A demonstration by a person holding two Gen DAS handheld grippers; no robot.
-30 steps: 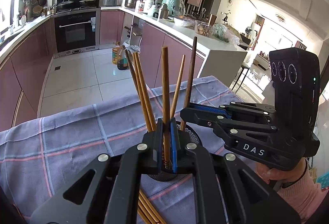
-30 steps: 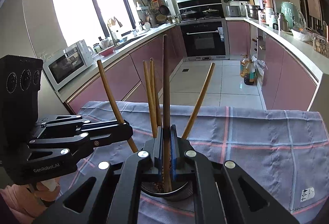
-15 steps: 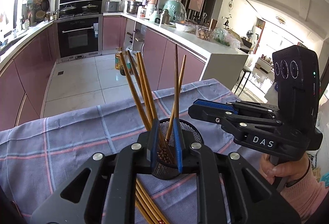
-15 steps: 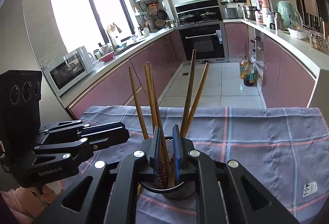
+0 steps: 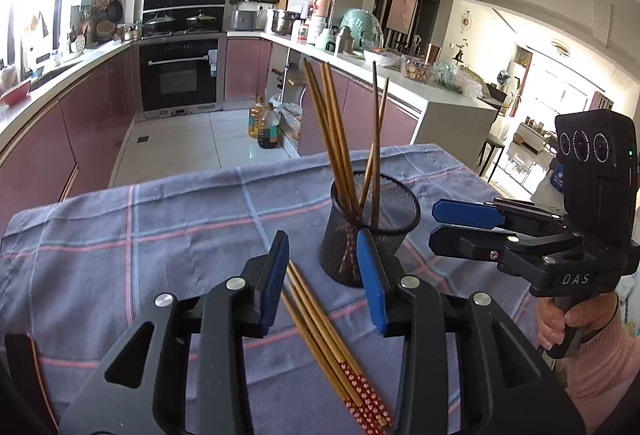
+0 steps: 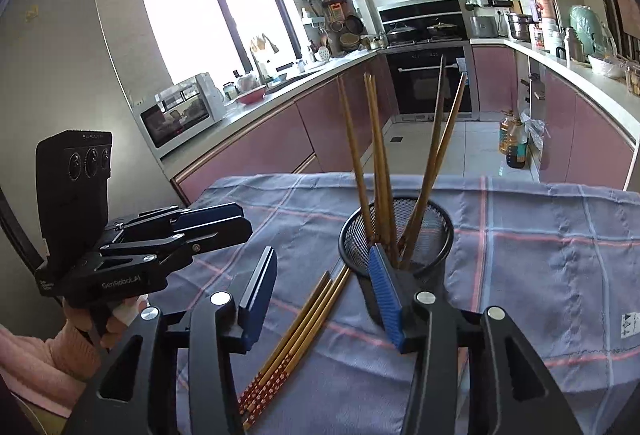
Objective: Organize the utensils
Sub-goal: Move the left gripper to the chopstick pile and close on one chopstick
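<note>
A black mesh cup (image 5: 370, 231) stands on the checked cloth and holds several wooden chopsticks (image 5: 340, 139), leaning apart. It shows in the right wrist view too (image 6: 400, 235). More chopsticks with red patterned ends (image 5: 336, 351) lie flat on the cloth in front of the cup, also in the right wrist view (image 6: 296, 339). My left gripper (image 5: 324, 279) is open and empty, just before the cup. My right gripper (image 6: 324, 295) is open and empty, its right finger close to the cup. Each gripper shows in the other's view (image 5: 464, 225) (image 6: 216, 223).
The blue-grey checked cloth (image 5: 132, 235) covers the table. The table's far edge drops to the kitchen floor (image 5: 180, 143). Pink cabinets and a counter (image 6: 248, 139) run behind. A white label (image 6: 628, 325) sits at the cloth's right edge.
Both grippers have let go of the chopsticks they held over the cup, opened wide, and drawn back. Those chopsticks now stand in the cup.
</note>
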